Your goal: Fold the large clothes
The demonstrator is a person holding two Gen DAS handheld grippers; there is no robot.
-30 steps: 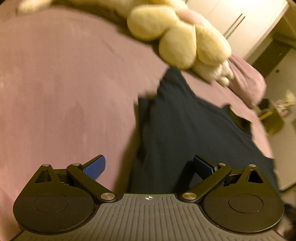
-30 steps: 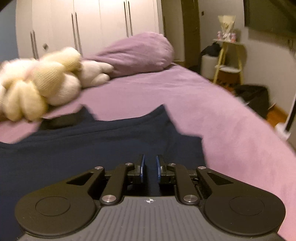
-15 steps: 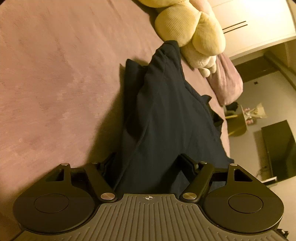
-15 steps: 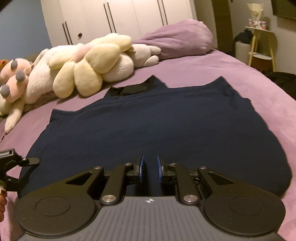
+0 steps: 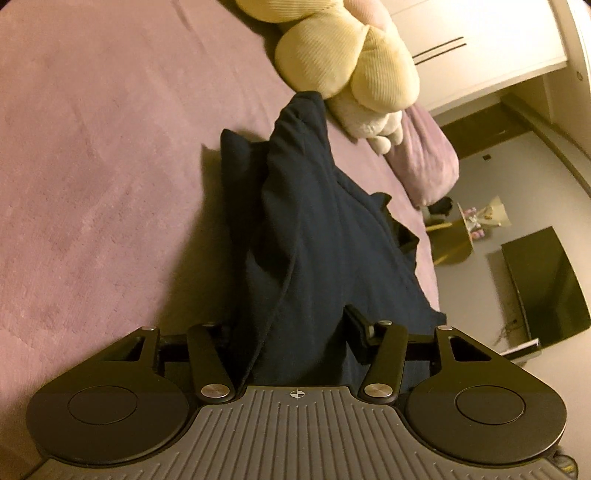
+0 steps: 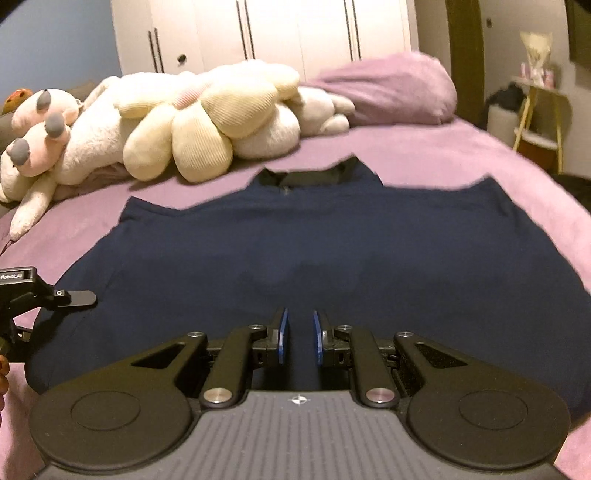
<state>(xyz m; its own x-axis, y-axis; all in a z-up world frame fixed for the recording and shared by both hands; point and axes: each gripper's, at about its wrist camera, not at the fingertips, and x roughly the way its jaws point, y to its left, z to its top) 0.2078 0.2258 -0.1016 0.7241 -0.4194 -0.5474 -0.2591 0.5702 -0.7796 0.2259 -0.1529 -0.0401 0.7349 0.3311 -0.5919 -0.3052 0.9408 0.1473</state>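
A large navy shirt (image 6: 303, 251) lies spread on the purple bed (image 6: 461, 162), collar toward the plush toys. In the left wrist view its left edge (image 5: 306, 236) runs straight ahead and lies bunched between my left gripper's (image 5: 295, 332) wide-apart fingers; the jaws are open around the hem. My right gripper (image 6: 298, 336) sits at the shirt's near hem, its blue pads a narrow gap apart with nothing seen between them. The left gripper also shows at the left edge of the right wrist view (image 6: 40, 299).
Cream and white plush toys (image 6: 207, 122) lie along the head of the bed, beside a purple pillow (image 6: 391, 88). White wardrobes (image 6: 258, 33) stand behind. A yellow stool (image 6: 539, 122) and a dark TV (image 5: 543, 284) stand right of the bed.
Both grippers have swung toward the shirt's near hem. The left gripper has come down over the shirt's left edge, cloth now between its fingers. The right gripper's view now centres on the shirt.
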